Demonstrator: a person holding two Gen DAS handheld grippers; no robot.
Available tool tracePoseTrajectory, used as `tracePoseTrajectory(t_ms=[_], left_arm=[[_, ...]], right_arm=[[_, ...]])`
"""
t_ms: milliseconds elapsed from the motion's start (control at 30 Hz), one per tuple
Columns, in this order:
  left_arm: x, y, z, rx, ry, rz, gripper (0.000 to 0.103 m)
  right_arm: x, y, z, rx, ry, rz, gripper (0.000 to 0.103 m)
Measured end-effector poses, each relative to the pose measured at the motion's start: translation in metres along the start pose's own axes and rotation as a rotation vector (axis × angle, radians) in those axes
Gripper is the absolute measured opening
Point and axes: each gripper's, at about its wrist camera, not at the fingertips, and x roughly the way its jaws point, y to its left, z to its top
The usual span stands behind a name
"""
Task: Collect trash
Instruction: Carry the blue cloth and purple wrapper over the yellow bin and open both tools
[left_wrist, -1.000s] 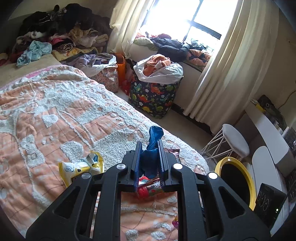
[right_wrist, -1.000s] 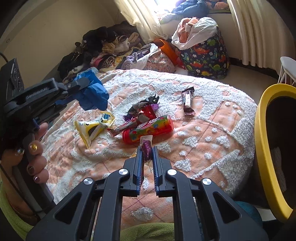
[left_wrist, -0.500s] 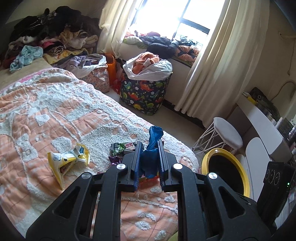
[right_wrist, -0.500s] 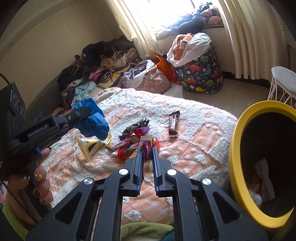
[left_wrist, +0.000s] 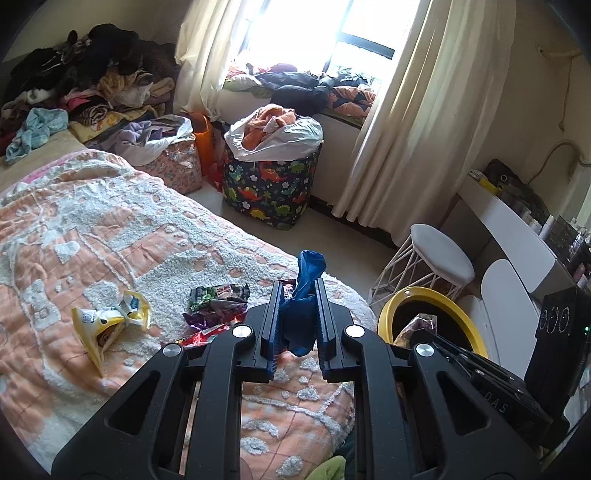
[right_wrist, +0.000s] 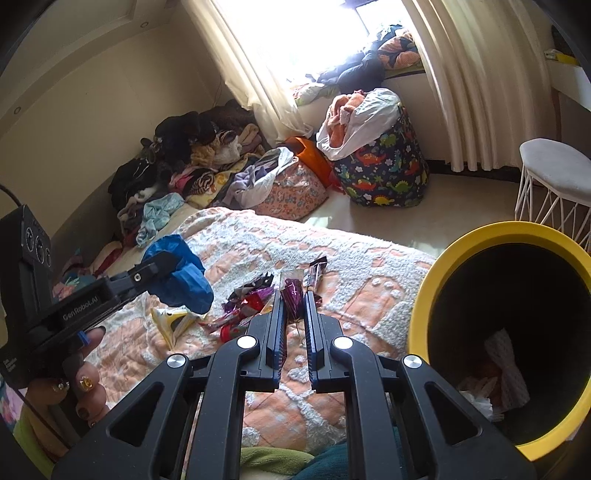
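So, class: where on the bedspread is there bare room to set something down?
Free: the bedspread left of the yellow wrapper, and the near strip between the wrapper pile and the yellow-rimmed bin. Crowded: the middle, with that pile and the snack bar.

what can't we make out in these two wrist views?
- Left wrist: the bin's inside is black shadow, and the right claw covers its near rim.
- Right wrist: the red tube on the bed is mostly behind the claw's finger.
- Both views: print on the purple wrapper and blue wad is too small or crumpled.
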Motion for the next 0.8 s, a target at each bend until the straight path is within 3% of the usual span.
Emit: tracePoseTrajectory(t_ms=[800], left_arm=[[0.005, -0.038, -0.006, 0.066, 0.016, -0.040, 0.011]], right_arm=[[-0.033, -0.047, 0.017, 0.066, -0.086, -0.062, 0.010]])
